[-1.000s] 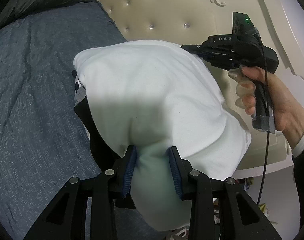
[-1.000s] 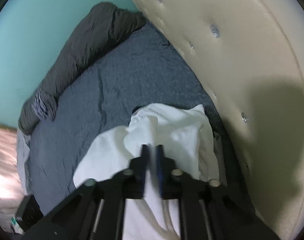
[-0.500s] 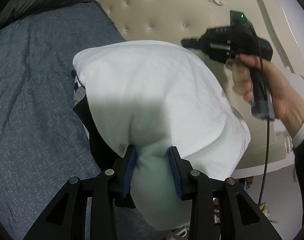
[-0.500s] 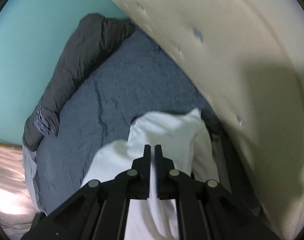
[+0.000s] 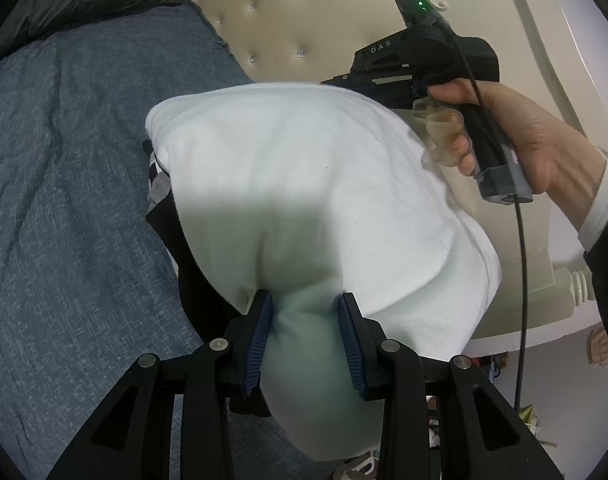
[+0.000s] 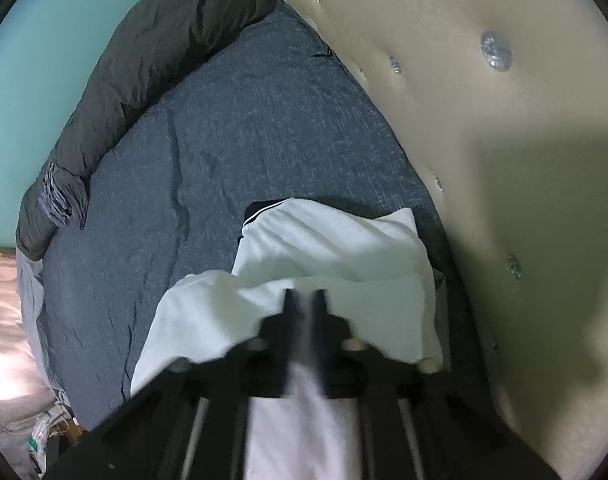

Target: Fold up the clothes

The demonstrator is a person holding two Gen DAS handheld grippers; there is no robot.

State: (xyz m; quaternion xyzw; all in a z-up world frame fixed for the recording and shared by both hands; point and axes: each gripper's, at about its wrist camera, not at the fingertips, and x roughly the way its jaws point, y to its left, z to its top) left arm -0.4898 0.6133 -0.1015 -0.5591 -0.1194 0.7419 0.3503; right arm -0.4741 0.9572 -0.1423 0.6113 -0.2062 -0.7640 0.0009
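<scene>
Left gripper (image 5: 304, 340): we note jaws clamped on white garment (image 5: 304, 184)
Right gripper (image 6: 305, 312): jaws pinched on same garment
Bed (image 5: 72, 184): beneath

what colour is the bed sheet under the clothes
Mottled dark blue bed sheet, clearest in the right wrist view.

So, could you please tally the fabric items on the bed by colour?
White garment: 1
Black garment under it: 1
Dark grey duvet: 1
Blue-grey bedsheet: 1
Total: 4
</scene>
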